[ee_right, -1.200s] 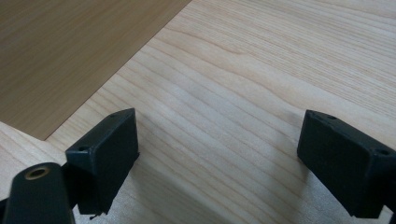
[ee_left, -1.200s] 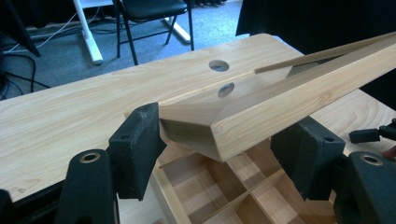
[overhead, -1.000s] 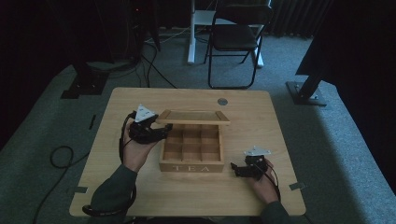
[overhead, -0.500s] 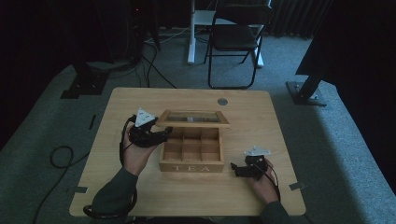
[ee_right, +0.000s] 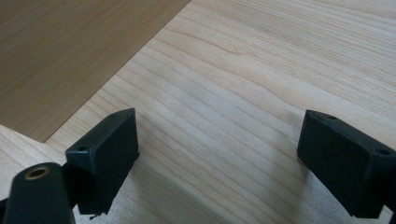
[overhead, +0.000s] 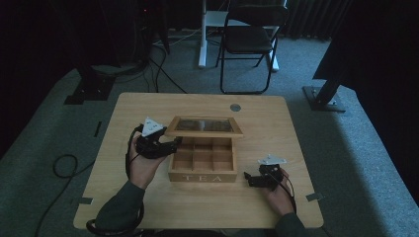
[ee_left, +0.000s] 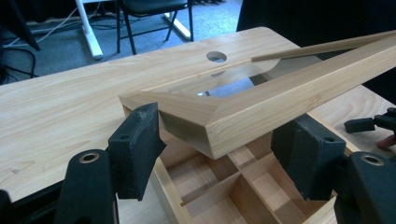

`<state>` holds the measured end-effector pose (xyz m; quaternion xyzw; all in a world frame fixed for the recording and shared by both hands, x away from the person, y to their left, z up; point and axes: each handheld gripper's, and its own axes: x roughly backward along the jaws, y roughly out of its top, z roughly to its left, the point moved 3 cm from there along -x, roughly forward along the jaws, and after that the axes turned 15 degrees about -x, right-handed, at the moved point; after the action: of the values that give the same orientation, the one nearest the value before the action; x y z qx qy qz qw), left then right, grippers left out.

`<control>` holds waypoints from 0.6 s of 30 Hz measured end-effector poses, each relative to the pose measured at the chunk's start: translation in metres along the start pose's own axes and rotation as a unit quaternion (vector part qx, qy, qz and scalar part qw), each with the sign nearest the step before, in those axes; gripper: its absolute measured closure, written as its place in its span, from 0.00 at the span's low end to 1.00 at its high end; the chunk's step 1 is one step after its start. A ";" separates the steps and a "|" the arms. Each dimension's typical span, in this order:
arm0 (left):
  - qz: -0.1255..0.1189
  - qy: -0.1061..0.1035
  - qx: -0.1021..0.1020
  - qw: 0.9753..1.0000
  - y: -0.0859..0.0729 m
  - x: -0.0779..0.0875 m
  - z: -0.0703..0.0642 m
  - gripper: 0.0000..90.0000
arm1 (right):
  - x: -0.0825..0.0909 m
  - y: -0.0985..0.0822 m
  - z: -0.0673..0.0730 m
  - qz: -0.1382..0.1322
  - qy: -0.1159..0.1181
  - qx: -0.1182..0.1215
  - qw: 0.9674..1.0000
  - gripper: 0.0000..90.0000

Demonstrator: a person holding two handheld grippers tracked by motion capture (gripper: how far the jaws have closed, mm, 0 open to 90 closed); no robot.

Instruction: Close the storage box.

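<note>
A wooden tea box point(overhead: 202, 177) with several compartments stands mid-table, "TEA" on its front. Its glass-paned lid point(overhead: 203, 133) is raised at a slant over the back half. My left gripper point(overhead: 173, 144) is at the lid's left front corner, open. In the left gripper view the lid's corner point(ee_left: 205, 126) lies between the spread jaws of the left gripper point(ee_left: 219, 154), above the compartments point(ee_left: 243, 186). My right gripper point(overhead: 249, 178) rests open on the table right of the box. In the right gripper view bare wood lies between the jaws of the right gripper point(ee_right: 219, 154), beside the box's side point(ee_right: 56, 46).
The light wooden table point(overhead: 276, 128) has a round cable hole point(overhead: 235, 107) behind the box. A folding chair point(overhead: 249, 39) and a white desk leg point(overhead: 202, 34) stand beyond the far edge. Cables point(overhead: 64, 165) lie on the carpet at left.
The left gripper has shifted slightly toward me at the lid's corner, and the lid's front edge sits a little nearer. The right gripper has stayed put.
</note>
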<state>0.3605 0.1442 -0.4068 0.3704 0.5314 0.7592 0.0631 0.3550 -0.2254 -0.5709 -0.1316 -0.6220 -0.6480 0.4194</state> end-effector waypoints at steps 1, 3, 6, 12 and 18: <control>0.001 -0.001 0.000 1.000 0.000 0.000 0.000 0.37 | 0.000 0.000 0.000 0.000 0.000 0.000 1.000 0.13; 0.000 -0.003 0.004 1.000 -0.001 0.000 0.000 0.37 | 0.000 0.000 0.000 0.000 0.000 0.000 1.000 0.13; 0.001 -0.008 0.006 1.000 -0.004 -0.001 0.000 0.36 | 0.000 0.000 0.000 0.000 0.000 0.000 1.000 0.13; 0.003 -0.013 0.009 1.000 -0.008 -0.002 -0.001 0.36 | 0.000 0.000 0.000 -0.001 -0.001 0.000 1.000 0.13; 0.006 -0.016 0.012 1.000 -0.011 -0.002 -0.001 0.36 | -0.001 0.000 0.000 -0.002 -0.001 0.000 1.000 0.13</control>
<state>0.3579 0.1468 -0.4173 0.3861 0.5372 0.7473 0.0629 0.3555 -0.2250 -0.5709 -0.1310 -0.6230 -0.6484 0.4174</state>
